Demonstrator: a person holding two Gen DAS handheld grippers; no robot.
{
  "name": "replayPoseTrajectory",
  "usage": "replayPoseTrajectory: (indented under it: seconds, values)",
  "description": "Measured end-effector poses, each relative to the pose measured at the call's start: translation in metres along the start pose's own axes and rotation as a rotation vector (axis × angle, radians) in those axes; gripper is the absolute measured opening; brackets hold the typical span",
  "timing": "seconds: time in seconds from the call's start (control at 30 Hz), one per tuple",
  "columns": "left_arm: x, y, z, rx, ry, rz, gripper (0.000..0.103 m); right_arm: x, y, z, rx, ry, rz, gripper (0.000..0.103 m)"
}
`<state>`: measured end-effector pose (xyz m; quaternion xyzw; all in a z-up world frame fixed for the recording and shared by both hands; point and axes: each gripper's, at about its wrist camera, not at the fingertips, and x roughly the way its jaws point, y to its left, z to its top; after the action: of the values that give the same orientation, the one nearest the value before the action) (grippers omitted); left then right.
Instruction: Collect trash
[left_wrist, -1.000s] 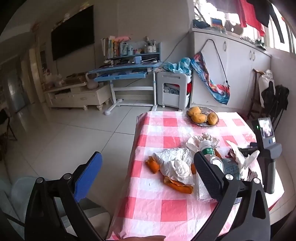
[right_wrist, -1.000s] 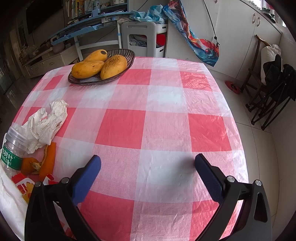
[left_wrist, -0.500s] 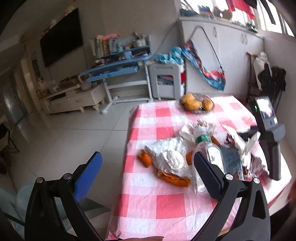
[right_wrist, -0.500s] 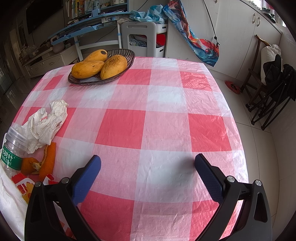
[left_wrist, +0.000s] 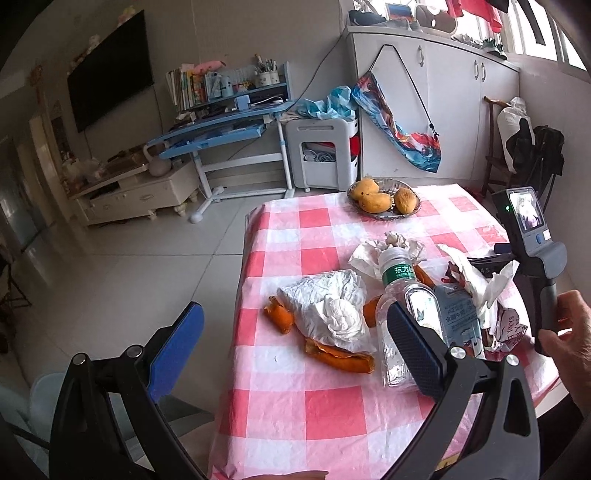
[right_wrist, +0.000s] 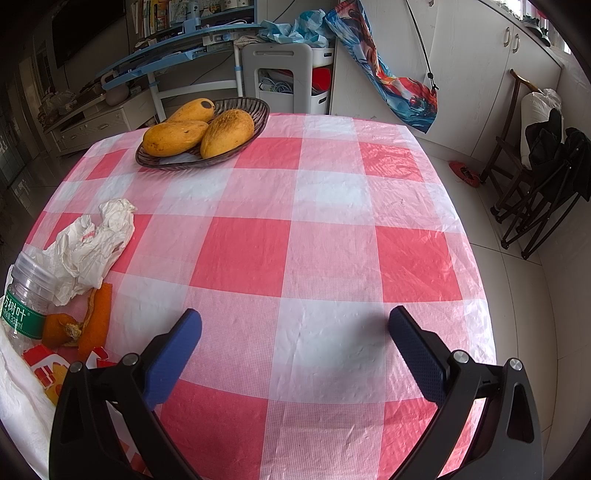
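Left tongs (left_wrist: 295, 332) released, jaws spread wide, nothing between them; they hang above the desk's left edge, one blue pad over the floor, the other pad in front of the clear plastic bottle (left_wrist: 397, 291). Right tongs (right_wrist: 294, 334) also released and empty, over a bare stretch of the red-and-white checked desk (right_wrist: 332, 240), near its right edge. Trash sits in one cluster toward the near side of the desk: a crumpled white plastic bag (left_wrist: 328, 306) with orange peel (left_wrist: 338, 356) just beside and partly under it, another piece of peel (left_wrist: 277, 317) at its left, the bottle lying tilted with its green label up, crumpled white paper (right_wrist: 92, 243) touching the bottle's neck, and printed wrappers (left_wrist: 476, 306) to the right of the bottle. A dark woven basket (right_wrist: 258, 110) holding three mangoes (right_wrist: 175, 136) stands near the far edge, well apart from the trash. A hand (left_wrist: 569, 332) grips the handle of the right tool at the desk's right edge.
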<state>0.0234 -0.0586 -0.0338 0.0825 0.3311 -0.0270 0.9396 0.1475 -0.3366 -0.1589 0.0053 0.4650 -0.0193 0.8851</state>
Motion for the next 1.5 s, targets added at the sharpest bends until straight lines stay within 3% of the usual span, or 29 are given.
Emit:
replayPoseTrajectory:
  seconds: [0.47, 0.73, 0.87, 0.97, 1.07, 1.17, 1.2, 1.27, 1.33, 1.5]
  values:
    - [-0.019, 0.001, 0.006, 0.017, -0.039, -0.012, 0.096, 0.0, 0.0, 0.0, 0.0, 0.0, 0.0, 0.097]
    - [-0.005, 0.017, 0.009, -0.093, 0.023, -0.062, 0.096, -0.001, -0.001, 0.0, 0.018, 0.006, 0.003, 0.097]
    - [0.007, 0.027, 0.008, -0.16, 0.045, -0.076, 0.096, -0.019, -0.015, -0.016, 0.102, -0.008, 0.002, 0.096]
    - [0.015, 0.036, 0.01, -0.204, 0.047, -0.072, 0.096, -0.053, -0.022, -0.017, 0.115, -0.093, -0.028, 0.096]
    - [0.025, 0.045, 0.017, -0.256, 0.064, -0.075, 0.096, -0.127, -0.022, -0.019, 0.126, -0.361, -0.1, 0.096]
    - [0.035, 0.042, 0.036, -0.267, 0.072, -0.086, 0.096, -0.158, -0.018, -0.038, 0.177, -0.536, -0.121, 0.097]
    - [0.036, 0.039, 0.043, -0.261, 0.065, -0.095, 0.096, -0.156, -0.016, -0.041, 0.197, -0.545, -0.083, 0.097]
    - [0.038, 0.03, 0.05, -0.239, 0.041, -0.096, 0.096, -0.141, -0.009, -0.033, 0.172, -0.464, -0.007, 0.096]
    - [0.047, 0.022, 0.047, -0.223, 0.043, -0.097, 0.096, -0.14, 0.004, -0.031, 0.144, -0.484, 0.036, 0.097]
    - [0.074, 0.011, 0.021, -0.235, 0.149, -0.141, 0.096, -0.141, 0.015, -0.03, 0.077, -0.49, 0.081, 0.096]
